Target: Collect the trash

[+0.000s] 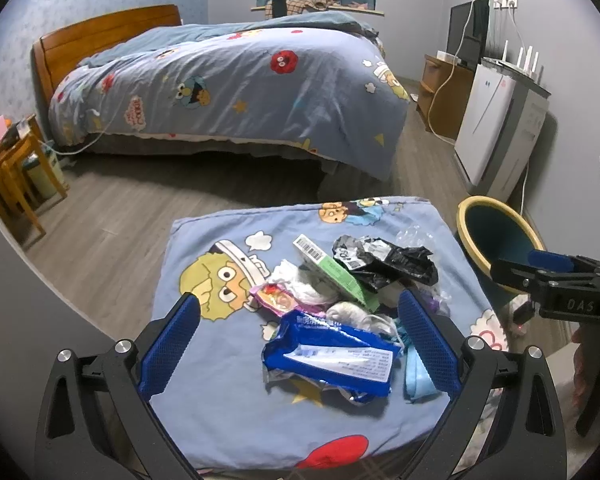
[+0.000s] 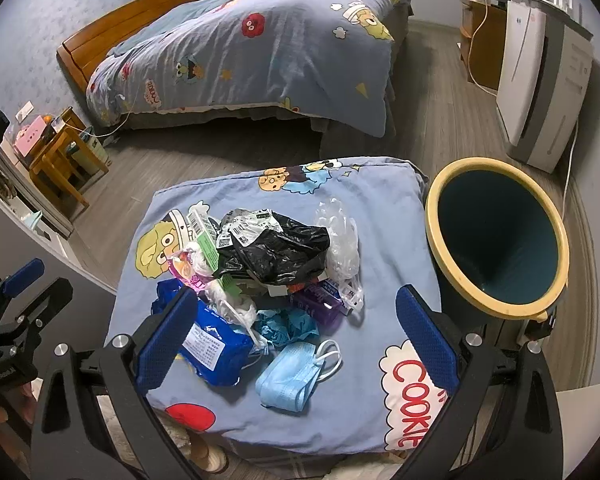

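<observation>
Trash is seen heaped on a cartoon-print cushion, with both grippers held spread above it.

The left gripper (image 1: 298, 338) is held wide apart over the near side of the pile, nothing being pinched; a blue wrapper (image 1: 332, 360) is framed between its pads but is not touched; the right gripper (image 2: 296, 338) is likewise spread and empty, with a blue face mask (image 2: 292, 380) lying below its gap; a crumpled black bag (image 2: 276, 252), a green box (image 1: 332, 270), a clear plastic bag (image 2: 340, 244), a purple packet (image 2: 320, 304) and a pink wrapper (image 1: 276, 298) are piled together on the cushion (image 2: 380, 320); a yellow-rimmed bin (image 2: 496, 236) is stood just beside the cushion's right edge, its inside dark; a bed (image 1: 236, 84) is seen well behind.
</observation>
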`<action>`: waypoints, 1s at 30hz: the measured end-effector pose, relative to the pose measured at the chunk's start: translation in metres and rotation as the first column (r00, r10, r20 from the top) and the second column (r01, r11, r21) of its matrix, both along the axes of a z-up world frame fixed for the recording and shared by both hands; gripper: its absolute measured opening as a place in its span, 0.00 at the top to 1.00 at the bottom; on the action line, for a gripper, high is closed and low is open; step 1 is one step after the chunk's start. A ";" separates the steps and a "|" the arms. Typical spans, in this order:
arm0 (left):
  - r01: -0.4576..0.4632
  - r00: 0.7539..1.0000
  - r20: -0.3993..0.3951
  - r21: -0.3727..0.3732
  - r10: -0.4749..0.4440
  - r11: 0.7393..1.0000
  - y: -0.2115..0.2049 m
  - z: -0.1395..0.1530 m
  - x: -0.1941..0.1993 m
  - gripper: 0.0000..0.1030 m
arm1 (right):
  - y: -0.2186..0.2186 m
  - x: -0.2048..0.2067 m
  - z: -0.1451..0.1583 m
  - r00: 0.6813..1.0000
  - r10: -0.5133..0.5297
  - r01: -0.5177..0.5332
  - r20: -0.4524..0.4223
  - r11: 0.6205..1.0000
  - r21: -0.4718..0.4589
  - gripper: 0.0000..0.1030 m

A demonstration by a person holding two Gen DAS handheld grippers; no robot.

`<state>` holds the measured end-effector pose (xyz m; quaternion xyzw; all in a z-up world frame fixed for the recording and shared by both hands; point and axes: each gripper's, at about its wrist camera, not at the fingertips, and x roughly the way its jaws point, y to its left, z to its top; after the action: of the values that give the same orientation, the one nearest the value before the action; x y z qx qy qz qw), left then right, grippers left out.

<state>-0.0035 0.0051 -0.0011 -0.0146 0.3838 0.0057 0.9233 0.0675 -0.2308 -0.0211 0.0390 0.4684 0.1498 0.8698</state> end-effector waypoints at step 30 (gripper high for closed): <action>0.001 1.000 -0.008 0.008 -0.001 1.000 -0.002 -0.002 0.001 0.05 | 0.001 -0.001 -0.003 1.000 -0.003 0.003 -0.020 1.000 0.003 0.05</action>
<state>-0.0022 0.0027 -0.0026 -0.0108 0.3876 0.0067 0.9217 0.0665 -0.2298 -0.0244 0.0425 0.4769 0.1486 0.8652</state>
